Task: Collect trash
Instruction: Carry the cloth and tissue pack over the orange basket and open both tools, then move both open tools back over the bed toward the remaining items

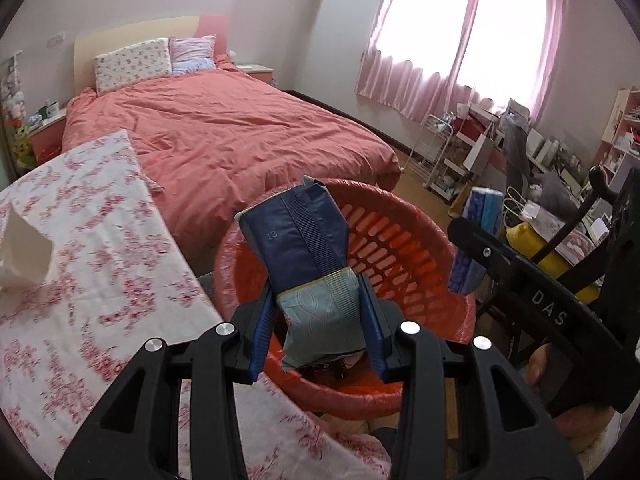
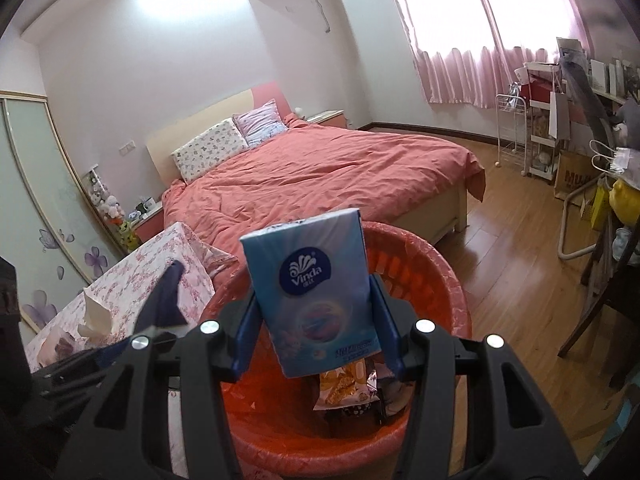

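The red bin (image 2: 456, 304) already holds some wrappers, and both grippers hover over it: the right gripper (image 2: 316, 328) pinches a blue tissue pack (image 2: 308, 292), the left gripper (image 1: 320, 320) clamps a dark blue packet (image 1: 296, 240), and a crumpled tissue (image 1: 24, 252) waits on the table (image 1: 100, 280).

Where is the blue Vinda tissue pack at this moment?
In the right wrist view the Vinda tissue pack stands upright between the pads of the right gripper, held above the open red trash basket, with the bed behind it.
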